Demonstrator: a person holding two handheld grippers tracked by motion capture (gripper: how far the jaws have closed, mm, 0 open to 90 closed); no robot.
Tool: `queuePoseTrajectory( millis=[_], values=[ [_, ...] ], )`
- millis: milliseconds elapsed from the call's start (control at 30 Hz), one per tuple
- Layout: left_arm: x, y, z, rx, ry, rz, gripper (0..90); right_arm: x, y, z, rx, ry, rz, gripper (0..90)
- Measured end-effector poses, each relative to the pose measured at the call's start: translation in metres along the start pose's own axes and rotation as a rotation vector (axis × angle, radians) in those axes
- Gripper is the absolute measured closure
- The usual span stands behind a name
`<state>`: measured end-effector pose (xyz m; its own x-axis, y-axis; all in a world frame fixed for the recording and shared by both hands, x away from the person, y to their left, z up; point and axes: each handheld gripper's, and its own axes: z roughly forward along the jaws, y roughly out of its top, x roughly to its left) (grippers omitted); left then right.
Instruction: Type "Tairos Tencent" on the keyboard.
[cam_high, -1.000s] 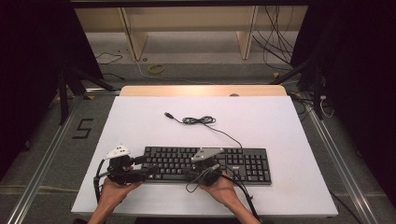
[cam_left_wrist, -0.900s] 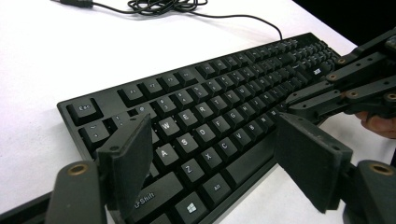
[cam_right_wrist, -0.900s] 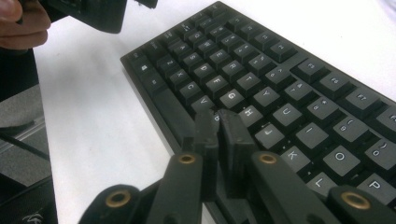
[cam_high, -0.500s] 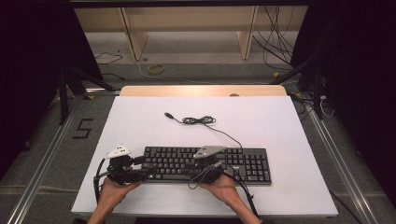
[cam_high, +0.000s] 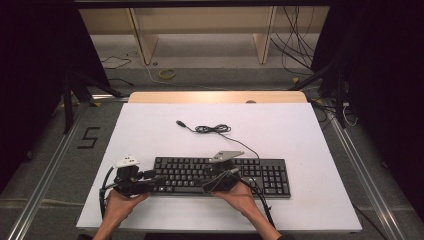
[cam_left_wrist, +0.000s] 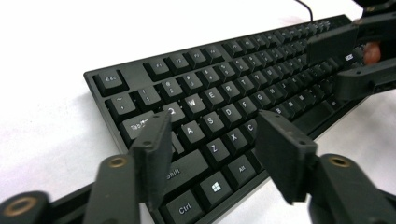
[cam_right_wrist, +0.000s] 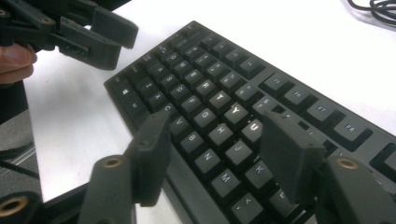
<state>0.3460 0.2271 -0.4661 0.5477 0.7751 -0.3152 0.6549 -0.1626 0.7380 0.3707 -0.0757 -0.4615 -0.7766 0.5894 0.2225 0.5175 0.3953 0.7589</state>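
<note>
Keyboard (cam_high: 220, 176) lies at the tabletop's (cam_high: 300, 130) near edge; my left gripper (cam_left_wrist: 212, 140) narrows over its left end, right gripper (cam_right_wrist: 212, 154) spreads mid-board, both empty. Next, I reckon: settle a grip.

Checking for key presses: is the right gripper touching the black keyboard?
Cannot tell. In the right gripper view the right gripper has open jaws over the black keyboard near the home-row keys, but no gap or contact shows plainly.

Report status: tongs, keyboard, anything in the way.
Left tongs just narrowing, right tongs just widening; both open over the keys, gripping nothing. Keyboard flat on white table. Its loose cable lies behind, clear.
</note>
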Motion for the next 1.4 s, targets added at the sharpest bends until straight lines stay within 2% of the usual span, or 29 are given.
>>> queuePoseTrajectory(
  millis=[67,333,533,733,967,1400],
  values=[
    [0.000,0.000,0.001,0.013,0.012,0.003,50.4,-0.001,0.001,0.001,0.004,0.000,0.002,41.8],
    [0.001,-0.001,0.002,0.026,0.006,0.024,63.1,-0.004,0.005,0.003,0.010,-0.004,0.005,37.4],
    [0.000,-0.002,0.004,0.049,0.024,0.045,74.2,-0.007,0.010,0.007,0.005,-0.008,0.006,38.5],
    [-0.001,-0.003,0.006,0.065,0.023,0.066,80.5,-0.008,0.013,0.011,0.004,-0.014,0.007,40.9],
    [-0.001,-0.003,0.008,0.080,0.026,0.075,88.7,-0.010,0.017,0.018,0.011,-0.017,0.007,49.0],
    [0.002,-0.004,0.011,0.109,0.028,0.071,89.1,-0.005,0.022,0.032,0.030,-0.006,-0.037,73.5]
  ],
)
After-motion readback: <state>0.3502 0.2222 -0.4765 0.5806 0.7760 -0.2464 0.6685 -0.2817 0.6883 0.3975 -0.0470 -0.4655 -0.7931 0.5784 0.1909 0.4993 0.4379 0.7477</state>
